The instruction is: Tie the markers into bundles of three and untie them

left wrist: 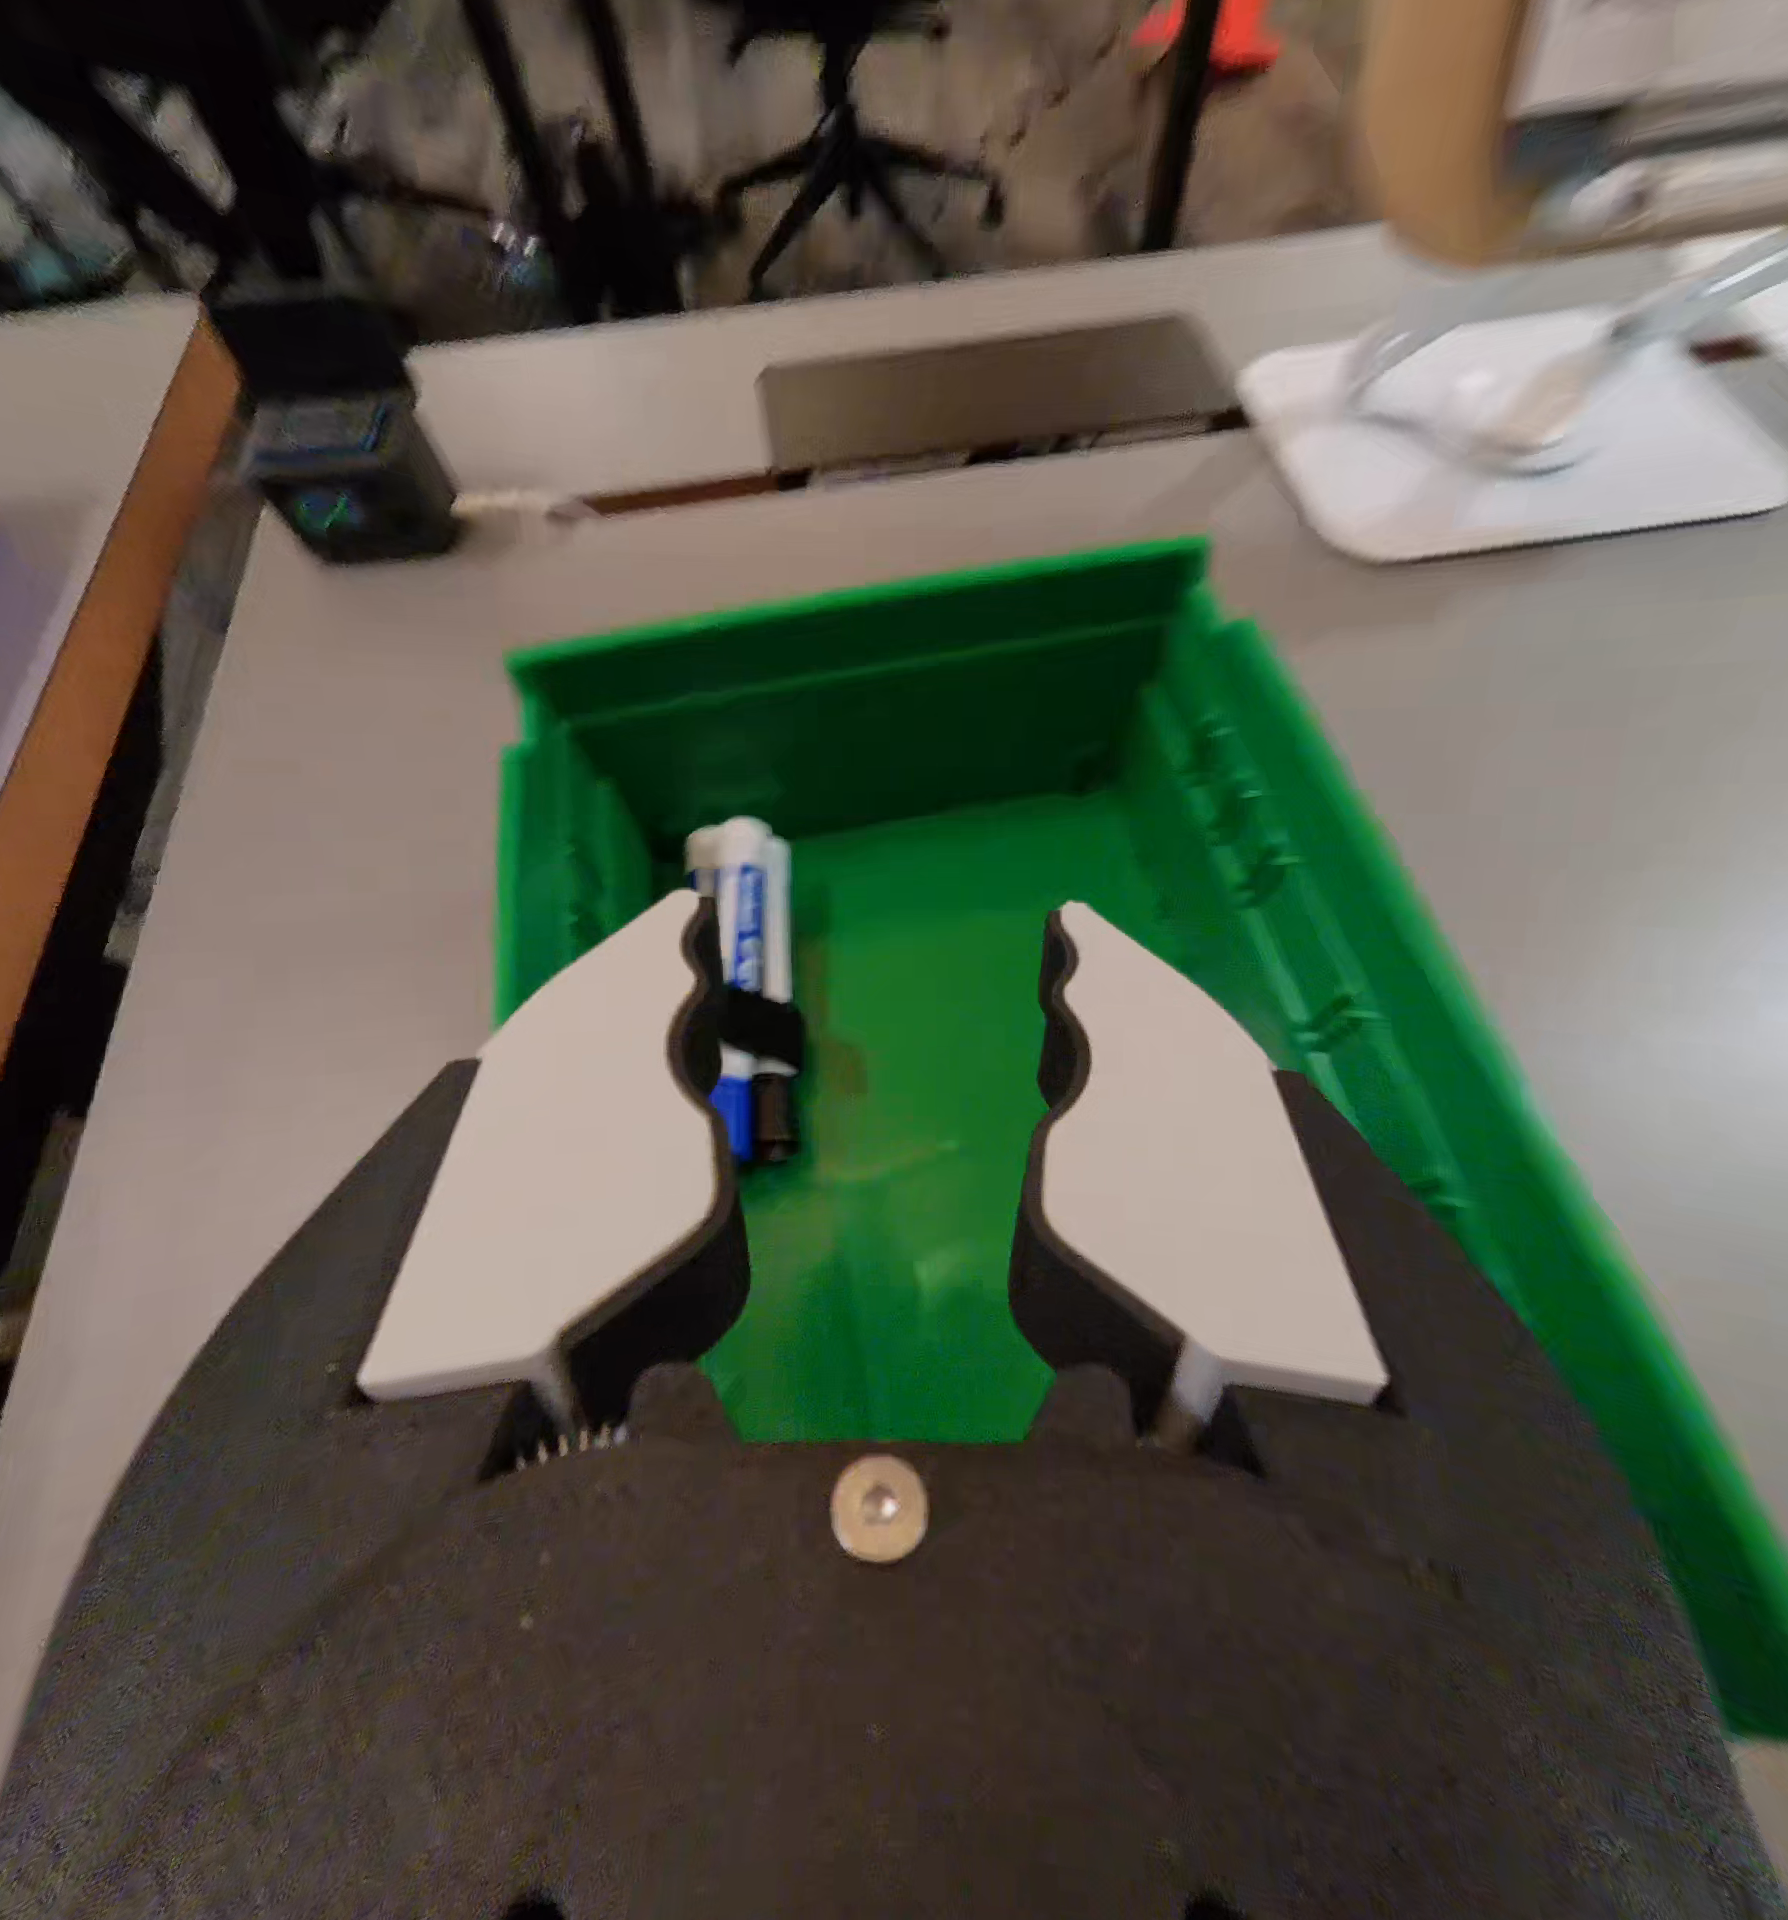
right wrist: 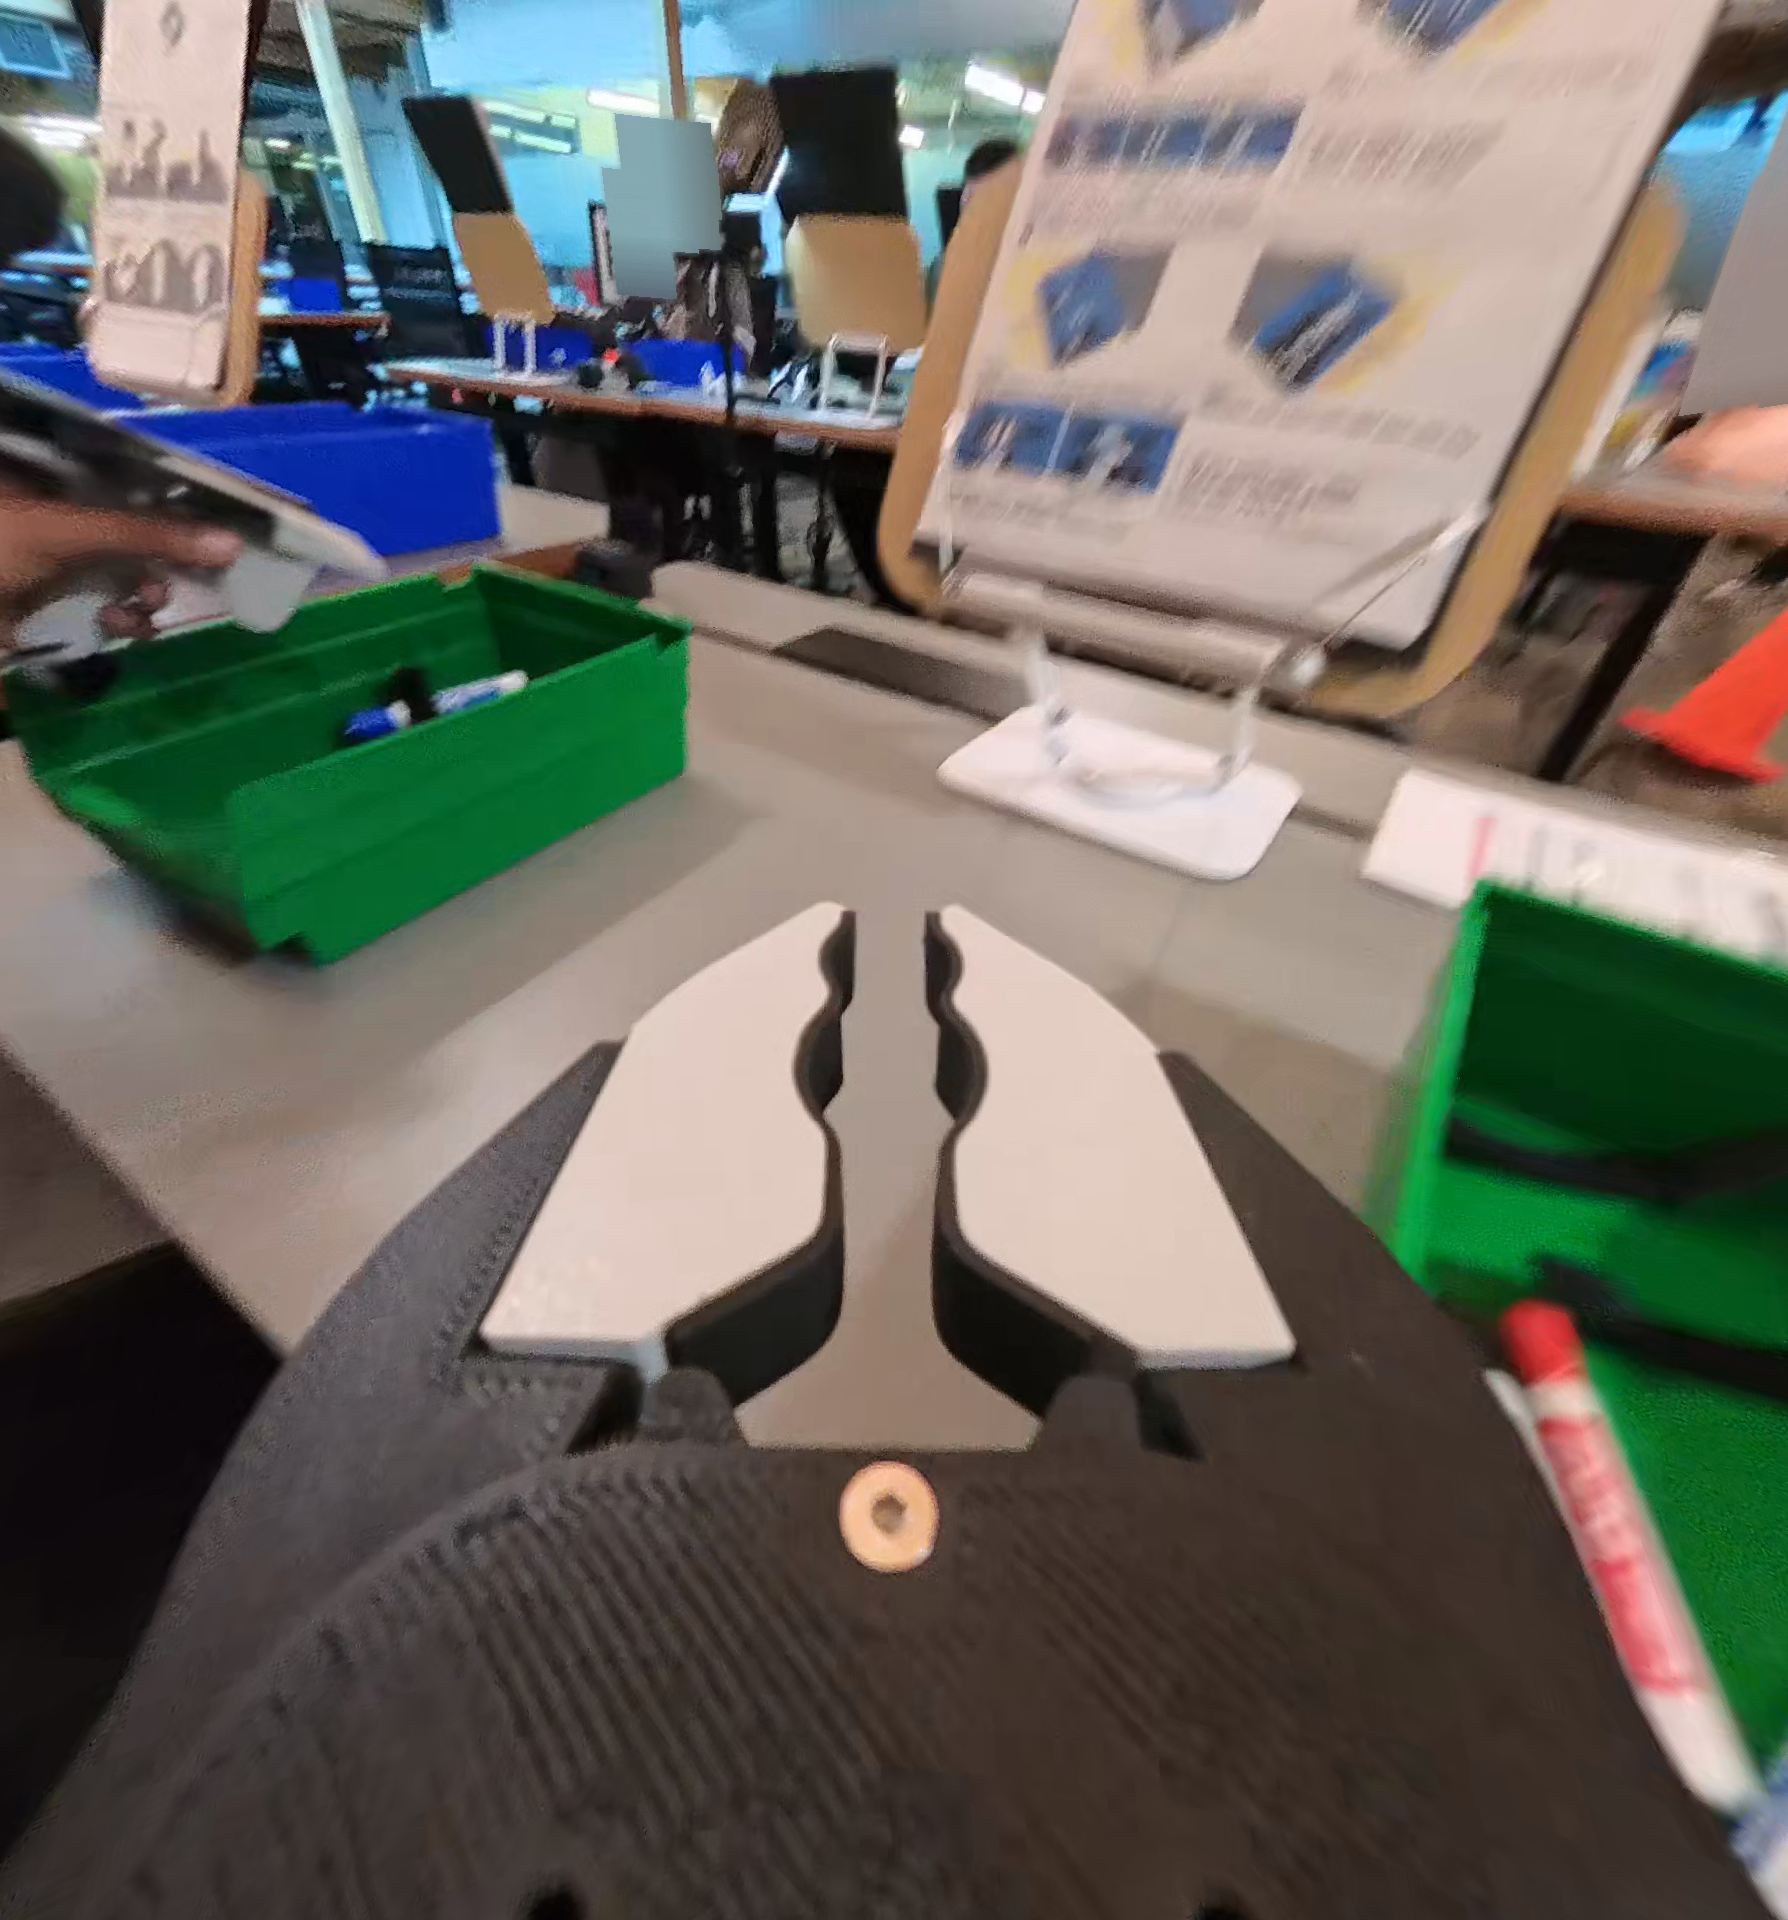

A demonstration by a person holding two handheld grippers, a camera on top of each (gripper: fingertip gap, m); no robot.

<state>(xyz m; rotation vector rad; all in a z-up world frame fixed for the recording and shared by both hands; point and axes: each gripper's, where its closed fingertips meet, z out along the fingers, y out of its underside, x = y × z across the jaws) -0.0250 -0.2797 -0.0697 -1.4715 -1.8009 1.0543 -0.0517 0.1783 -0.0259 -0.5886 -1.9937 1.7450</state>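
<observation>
In the left wrist view my left gripper [left wrist: 877,909] is open and empty, hovering inside a green bin [left wrist: 1389,1039]. A bundle of markers [left wrist: 755,987] with blue and black caps, held by a black band, lies on the bin floor just beside my left finger [left wrist: 578,1143]. In the right wrist view my right gripper [right wrist: 888,920] is empty above the grey table, its jaws only a narrow gap apart. That same bin [right wrist: 454,831] sits to its far left with the left gripper [right wrist: 256,582] over it. A second green bin [right wrist: 1596,1039] with a red marker [right wrist: 1596,1558] is at its right.
A clear document stand on a white base [right wrist: 1118,800] stands at the back of the table and also shows in the left wrist view [left wrist: 1513,478]. A black device [left wrist: 350,457] sits behind the bin. Blue bins [right wrist: 350,468] and an orange cone [right wrist: 1752,686] lie beyond. Across from one pair of fingers to the other is roughly 45 cm.
</observation>
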